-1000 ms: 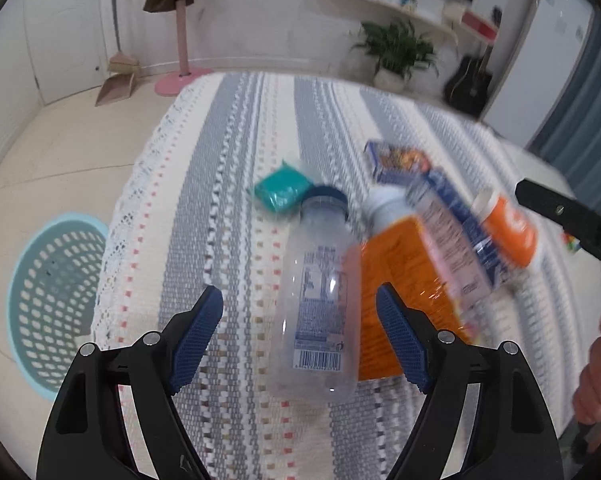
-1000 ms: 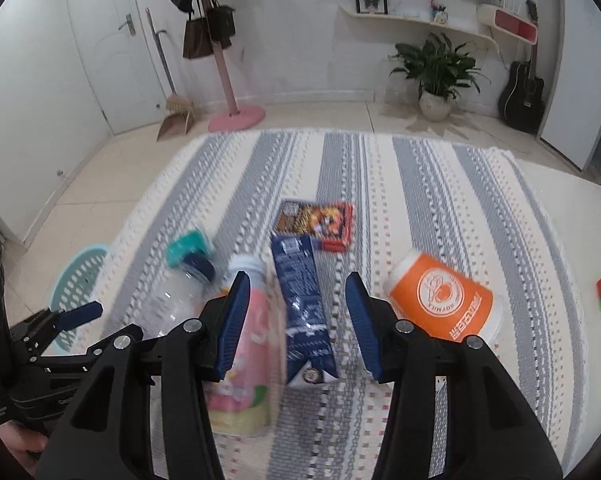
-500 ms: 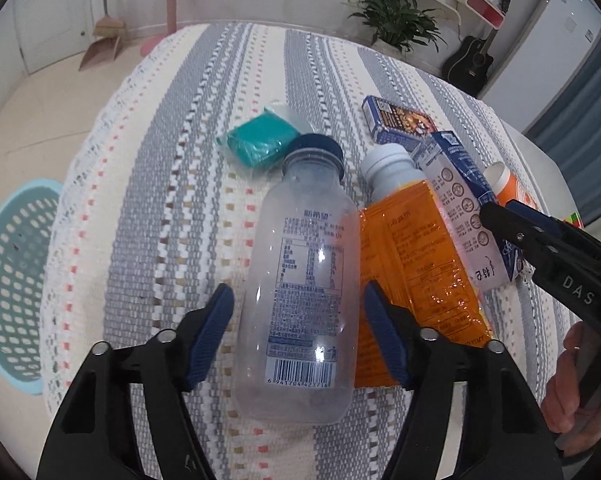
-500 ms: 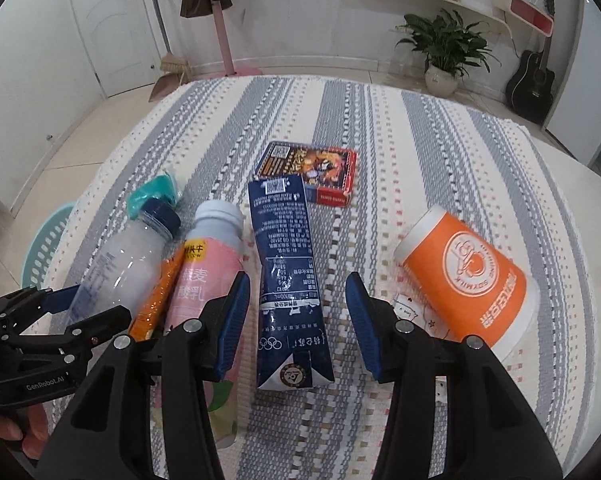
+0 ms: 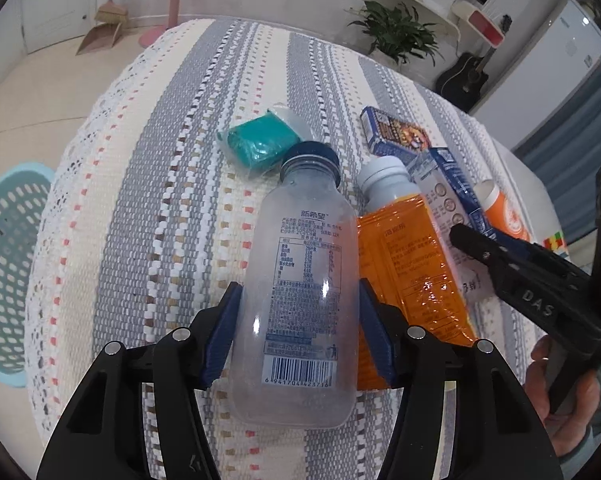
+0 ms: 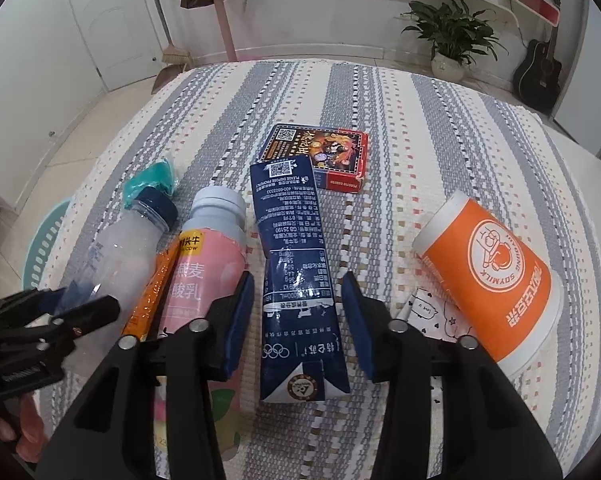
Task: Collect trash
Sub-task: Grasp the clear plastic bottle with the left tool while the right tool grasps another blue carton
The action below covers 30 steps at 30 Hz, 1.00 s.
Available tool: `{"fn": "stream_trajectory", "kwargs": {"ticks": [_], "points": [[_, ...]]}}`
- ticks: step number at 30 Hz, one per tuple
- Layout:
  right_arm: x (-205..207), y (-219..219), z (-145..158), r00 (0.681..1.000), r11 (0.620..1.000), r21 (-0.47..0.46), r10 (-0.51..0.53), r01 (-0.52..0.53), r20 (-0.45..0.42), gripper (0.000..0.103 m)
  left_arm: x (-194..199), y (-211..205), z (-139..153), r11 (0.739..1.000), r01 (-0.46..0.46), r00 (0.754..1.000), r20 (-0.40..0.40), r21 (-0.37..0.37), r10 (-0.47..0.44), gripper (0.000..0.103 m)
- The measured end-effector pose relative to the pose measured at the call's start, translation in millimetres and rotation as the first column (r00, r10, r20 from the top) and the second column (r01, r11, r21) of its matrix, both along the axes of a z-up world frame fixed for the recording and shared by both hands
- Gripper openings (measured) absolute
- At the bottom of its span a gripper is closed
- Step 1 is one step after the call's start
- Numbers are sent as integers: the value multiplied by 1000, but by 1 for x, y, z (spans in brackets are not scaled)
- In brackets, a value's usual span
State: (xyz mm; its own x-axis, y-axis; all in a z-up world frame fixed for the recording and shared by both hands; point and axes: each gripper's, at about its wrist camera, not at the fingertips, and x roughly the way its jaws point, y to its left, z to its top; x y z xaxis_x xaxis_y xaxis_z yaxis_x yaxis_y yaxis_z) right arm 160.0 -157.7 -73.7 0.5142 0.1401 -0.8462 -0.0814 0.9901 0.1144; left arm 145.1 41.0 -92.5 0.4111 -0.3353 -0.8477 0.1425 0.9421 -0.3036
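A clear plastic bottle (image 5: 300, 288) with a blue cap lies on the striped cloth. My left gripper (image 5: 298, 332) straddles its lower body, pads touching or nearly touching both sides. A dark blue milk carton (image 6: 296, 280) lies between the pads of my right gripper (image 6: 298, 320), which is open with gaps on both sides. A pink and orange yogurt bottle (image 6: 208, 276) lies between the clear bottle (image 6: 120, 252) and the carton. An orange paper cup (image 6: 496, 280) lies to the right. A snack box (image 6: 320, 156) and a teal wrapper (image 5: 260, 144) lie farther off.
A teal mesh basket (image 5: 4, 272) stands on the floor off the table's left edge. The striped cloth (image 5: 160, 200) covers the round table. A colour cube (image 5: 556, 242) lies at the far right. A broom, coat stand, plant and guitar stand by the walls.
Both grippers have moved down and forward over the trash. The left jaws have narrowed around the clear bottle. The right gripper has come over the blue carton, still open.
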Motion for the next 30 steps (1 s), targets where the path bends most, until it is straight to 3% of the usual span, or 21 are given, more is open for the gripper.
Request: {"fn": "stream_trajectory", "kwargs": {"ticks": [4, 11, 16, 17, 18, 21, 26, 28, 30], "points": [[1, 2, -1, 1000, 1000, -10, 9, -9, -1, 30, 1, 9, -6, 991, -8, 999, -44, -130, 2, 55], [-7, 4, 19, 997, 1000, -24, 12, -10, 82, 30, -3, 19, 4, 979, -28, 1000, -13, -200, 26, 54], [-16, 0, 50, 984, 1000, -16, -17, 20, 178, 27, -8, 32, 25, 968, -36, 996, 65, -249, 53, 53], [-18, 0, 55, 981, 1000, -10, -22, 24, 192, 18, -10, 36, 31, 965, -34, 994, 90, -260, 59, 53], [-19, 1, 63, 978, 1000, -6, -24, 26, 209, 1, -11, 40, 35, 963, -34, 992, 107, -269, 64, 53], [-19, 5, 77, 975, 1000, 2, -17, 17, 220, 2, -16, 53, 46, 954, -42, 984, 151, -298, 91, 53], [-10, 6, 68, 993, 1000, 19, -1, -2, 122, 5, -23, 76, 51, 949, -68, 980, 159, -309, 122, 53], [-7, 1, 58, 998, 1000, 24, -13, 11, 66, 11, -24, 81, 51, 946, -76, 979, 155, -315, 130, 54], [-7, -4, 48, 999, 1000, 14, -24, 24, 33, 26, -26, 84, 54, 949, -80, 978, 160, -305, 134, 54]]}}
